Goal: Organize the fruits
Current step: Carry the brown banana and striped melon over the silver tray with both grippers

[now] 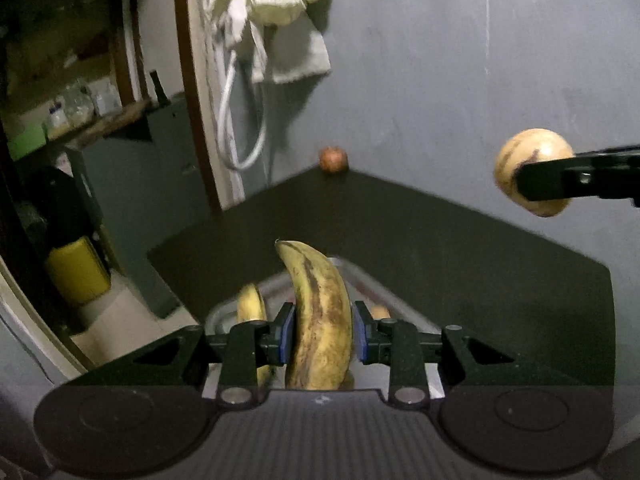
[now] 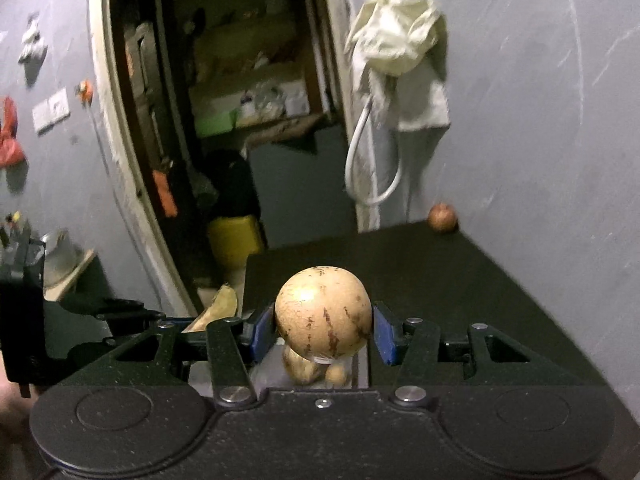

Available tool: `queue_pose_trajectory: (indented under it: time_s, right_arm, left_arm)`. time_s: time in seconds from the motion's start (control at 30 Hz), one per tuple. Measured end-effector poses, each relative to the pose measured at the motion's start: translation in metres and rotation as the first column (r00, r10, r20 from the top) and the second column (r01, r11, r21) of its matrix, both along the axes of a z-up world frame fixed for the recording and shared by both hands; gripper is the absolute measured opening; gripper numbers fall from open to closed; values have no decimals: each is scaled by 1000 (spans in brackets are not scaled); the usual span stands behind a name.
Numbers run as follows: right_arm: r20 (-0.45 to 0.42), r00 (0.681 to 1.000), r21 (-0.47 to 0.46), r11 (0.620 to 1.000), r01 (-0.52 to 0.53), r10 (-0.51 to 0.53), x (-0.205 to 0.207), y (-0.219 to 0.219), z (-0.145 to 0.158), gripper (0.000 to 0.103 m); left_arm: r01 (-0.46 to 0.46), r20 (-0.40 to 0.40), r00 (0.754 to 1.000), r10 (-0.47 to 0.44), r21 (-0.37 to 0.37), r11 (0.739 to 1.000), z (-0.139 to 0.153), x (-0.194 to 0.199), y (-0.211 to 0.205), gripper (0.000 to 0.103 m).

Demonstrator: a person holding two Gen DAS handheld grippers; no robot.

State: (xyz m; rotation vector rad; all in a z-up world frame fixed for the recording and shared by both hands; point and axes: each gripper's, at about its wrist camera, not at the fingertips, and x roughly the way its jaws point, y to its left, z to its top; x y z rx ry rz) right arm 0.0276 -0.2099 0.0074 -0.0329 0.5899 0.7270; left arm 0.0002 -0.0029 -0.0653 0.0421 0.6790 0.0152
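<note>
My left gripper (image 1: 323, 336) is shut on a spotted yellow banana (image 1: 320, 316) and holds it above a metal tray (image 1: 352, 270). A second banana (image 1: 251, 304) and a small fruit (image 1: 379, 312) lie in the tray. My right gripper (image 2: 323, 330) is shut on a round pale striped melon (image 2: 323, 312), held in the air; the melon also shows in the left wrist view (image 1: 532, 170). Below it lie more pale fruits (image 2: 304, 366). The left gripper's banana tip (image 2: 222, 304) shows at left. A small reddish fruit (image 1: 333, 159) (image 2: 442, 218) sits at the table's far corner by the wall.
The dark table (image 1: 440, 248) (image 2: 420, 272) meets a grey wall (image 1: 460, 60) on the right. A cloth bag (image 2: 396, 44) and white cable (image 1: 240, 120) hang by the doorway. A yellow container (image 2: 234, 240) stands on the floor beyond the table's left edge.
</note>
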Motion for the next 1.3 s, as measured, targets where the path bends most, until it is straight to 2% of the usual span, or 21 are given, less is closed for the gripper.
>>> queue_pose_trajectory:
  time_s: [0.2,0.43,0.57,0.97,1.3]
  right_arm:
    - [-69,996,-69,996,-53,48,-8,9,-40,53]
    - [-109,989,-163,979,-119,102,-13,24,-82,53]
    - [-130,982,-210,964,-160,135,-16,32,-102,53]
    - [-189,962,-282,927,-247,199,-9,54,-139,53]
    - [-188,956,-323,905,-277,226,-5,65,-154,53]
  left_arm:
    - [38,-72,997,-39,-15,999,-33,-17,-7,32]
    - [83,-135,988,-79,26,996,-65,-13,-14,32]
    - [142,-158,979,-131,62,988,-75,-11,-21,32]
    - [258,-203,950,-239,73,963,-98,-3,-23,32]
    - [283,-209,943,-261,81,956,-106,2,-21,32]
